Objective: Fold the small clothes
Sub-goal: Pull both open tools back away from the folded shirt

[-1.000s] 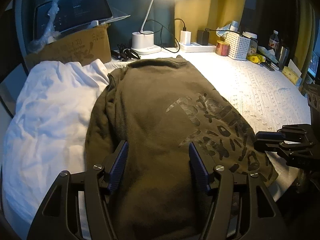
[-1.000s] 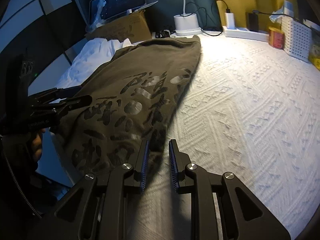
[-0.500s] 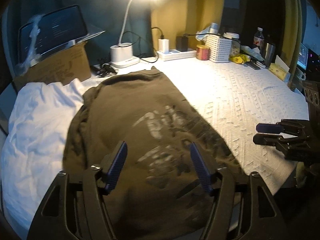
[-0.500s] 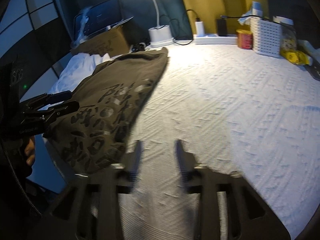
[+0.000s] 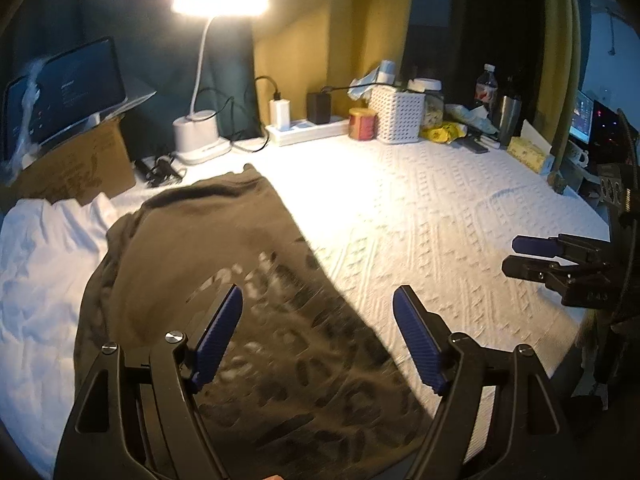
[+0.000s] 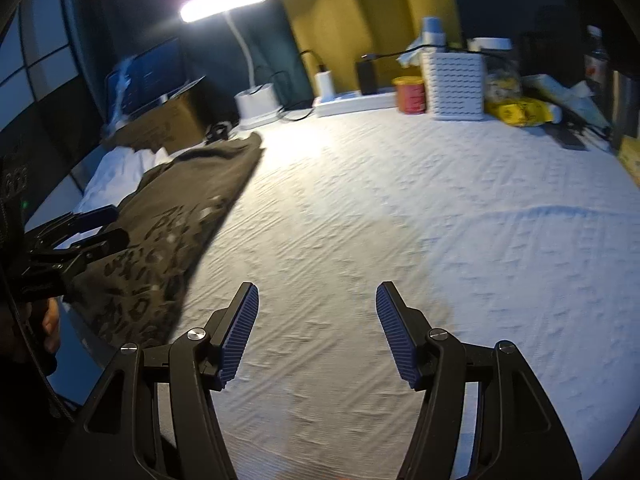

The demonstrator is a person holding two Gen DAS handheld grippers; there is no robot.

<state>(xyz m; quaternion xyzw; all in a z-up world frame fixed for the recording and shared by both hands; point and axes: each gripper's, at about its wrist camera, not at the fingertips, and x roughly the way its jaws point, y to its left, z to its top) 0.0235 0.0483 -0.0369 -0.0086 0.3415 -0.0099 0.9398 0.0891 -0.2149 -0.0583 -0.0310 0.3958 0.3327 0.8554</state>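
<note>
A dark olive shirt (image 5: pixel 224 280) with a printed pattern lies folded on the left part of the white textured cloth (image 5: pixel 440 232); it also shows at the left in the right wrist view (image 6: pixel 180 224). My left gripper (image 5: pixel 318 312) is open and empty, raised above the shirt's right edge. My right gripper (image 6: pixel 316 304) is open and empty above bare cloth, to the right of the shirt. The right gripper shows at the right edge of the left wrist view (image 5: pixel 536 256). The left gripper shows at the left edge of the right wrist view (image 6: pixel 92 224).
White garments (image 5: pixel 40 264) lie left of the shirt. At the back stand a cardboard box (image 5: pixel 80 168) with a tablet, a lit desk lamp (image 5: pixel 200 136), a power strip (image 5: pixel 304 128), a red tin (image 5: pixel 362 124), a white basket (image 5: pixel 396 114) and bottles (image 5: pixel 486 88).
My right gripper let go of the shirt's edge, opened wide and moved right over bare cloth. My left gripper, still open, lifted and shifted right. The shirt lies still.
</note>
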